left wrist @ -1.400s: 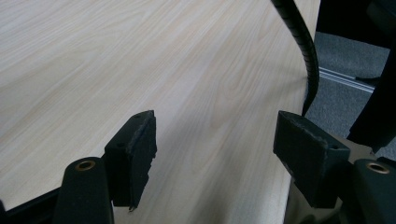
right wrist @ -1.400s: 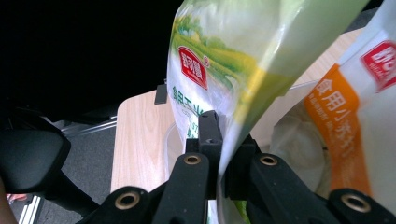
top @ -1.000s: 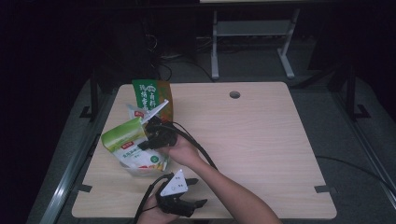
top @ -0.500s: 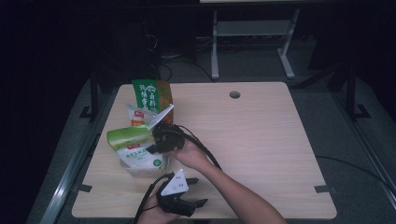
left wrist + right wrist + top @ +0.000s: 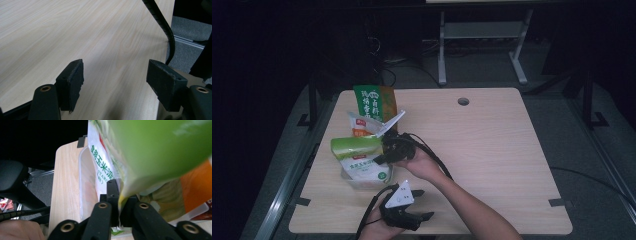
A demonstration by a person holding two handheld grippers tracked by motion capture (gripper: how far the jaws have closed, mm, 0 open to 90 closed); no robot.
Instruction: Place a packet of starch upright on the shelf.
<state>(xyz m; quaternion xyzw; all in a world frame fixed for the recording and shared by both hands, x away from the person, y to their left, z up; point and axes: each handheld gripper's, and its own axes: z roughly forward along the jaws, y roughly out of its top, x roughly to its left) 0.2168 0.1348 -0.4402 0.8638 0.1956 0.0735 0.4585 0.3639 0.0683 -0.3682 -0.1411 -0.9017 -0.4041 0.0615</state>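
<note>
The right gripper has just been closing, and its matte black jaws now pinch the thin crimped edge of a green bag, a glossy, soft plastic pouch. In the high view that green bag lies level above a clear tub, a thin-walled rectangular plastic container at the table's left side. Packed upright in the clear tub are a white pouch with green print and an orange packet, both slick film. Just behind it stands a tall green packet. The left gripper stands wide with nothing between its rough, blocky rubber pads, low over the pale wood-grain table, near its front edge.
</note>
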